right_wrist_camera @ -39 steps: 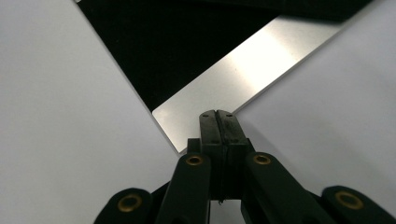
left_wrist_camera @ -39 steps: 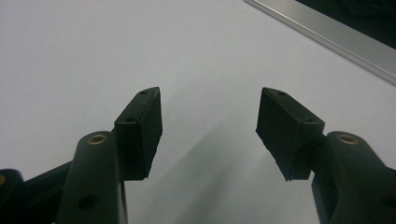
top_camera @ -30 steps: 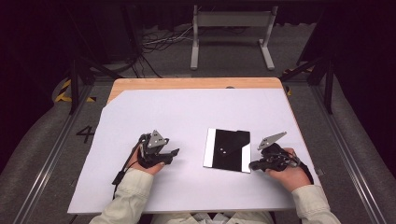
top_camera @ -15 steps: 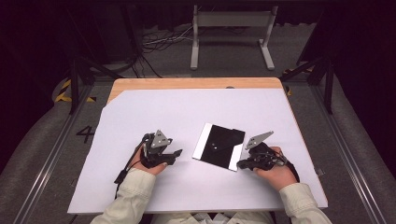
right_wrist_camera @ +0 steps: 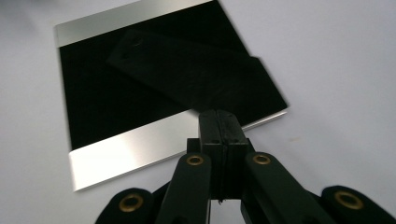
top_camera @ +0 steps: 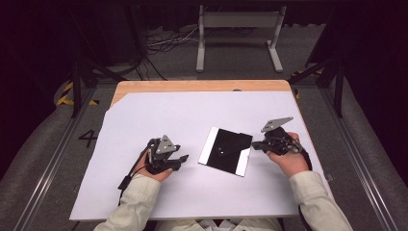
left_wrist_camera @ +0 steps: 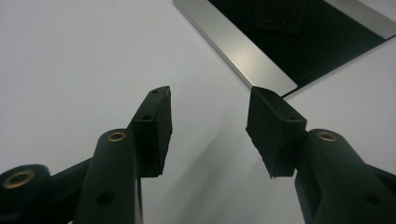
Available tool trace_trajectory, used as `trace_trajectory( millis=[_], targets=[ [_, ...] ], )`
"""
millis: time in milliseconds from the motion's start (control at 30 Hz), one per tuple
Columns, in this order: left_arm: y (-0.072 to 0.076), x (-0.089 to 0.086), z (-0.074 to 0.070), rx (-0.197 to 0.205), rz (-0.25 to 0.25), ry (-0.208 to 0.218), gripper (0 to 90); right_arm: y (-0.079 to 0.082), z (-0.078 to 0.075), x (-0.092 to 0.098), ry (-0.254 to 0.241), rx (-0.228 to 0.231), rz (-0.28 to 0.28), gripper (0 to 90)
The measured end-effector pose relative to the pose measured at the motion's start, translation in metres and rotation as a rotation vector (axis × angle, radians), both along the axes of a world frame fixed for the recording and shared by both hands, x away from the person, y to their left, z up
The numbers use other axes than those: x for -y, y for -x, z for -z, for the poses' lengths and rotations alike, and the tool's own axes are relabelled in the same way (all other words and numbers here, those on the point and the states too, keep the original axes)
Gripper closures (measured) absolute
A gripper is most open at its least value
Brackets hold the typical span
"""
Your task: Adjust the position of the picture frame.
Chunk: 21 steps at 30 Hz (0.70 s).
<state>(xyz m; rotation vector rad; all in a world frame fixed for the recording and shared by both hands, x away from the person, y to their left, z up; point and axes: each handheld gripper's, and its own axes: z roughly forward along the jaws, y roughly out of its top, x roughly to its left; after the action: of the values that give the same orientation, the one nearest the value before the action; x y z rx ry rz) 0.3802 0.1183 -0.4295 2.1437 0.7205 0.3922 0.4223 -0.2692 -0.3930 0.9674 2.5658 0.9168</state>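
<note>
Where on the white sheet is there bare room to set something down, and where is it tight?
The white sheet is bare across its far half, beyond the black panel, and along the near edge between the sleeves. It is tight mid-table: left gripper open beside the panel's left edge, right gripper shut at its right edge.

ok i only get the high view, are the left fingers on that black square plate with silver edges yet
observer: no, left gripper is open, fingers just been closing on nothing; the black square plate with silver edges sits just beyond them
operator: and the right
observer: right gripper is shut, tips over the plate's near silver strip
operator: anything on the plate
observer: a flat black piece lies across it, reaching the shut tips; pinched or not, cannot tell
</note>
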Motion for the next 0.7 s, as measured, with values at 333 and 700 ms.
trace_trajectory(
  millis=[333,700],
  targets=[
    [0.003,-0.004,0.0,-0.049,-0.017,-0.006,53.0,-0.042,0.008,-0.003,0.064,-0.001,0.036,90.0],
    [0.004,-0.002,0.001,-0.053,-0.014,-0.027,51.6,-0.067,0.026,-0.002,0.075,0.013,0.026,90.0]
  ],
)
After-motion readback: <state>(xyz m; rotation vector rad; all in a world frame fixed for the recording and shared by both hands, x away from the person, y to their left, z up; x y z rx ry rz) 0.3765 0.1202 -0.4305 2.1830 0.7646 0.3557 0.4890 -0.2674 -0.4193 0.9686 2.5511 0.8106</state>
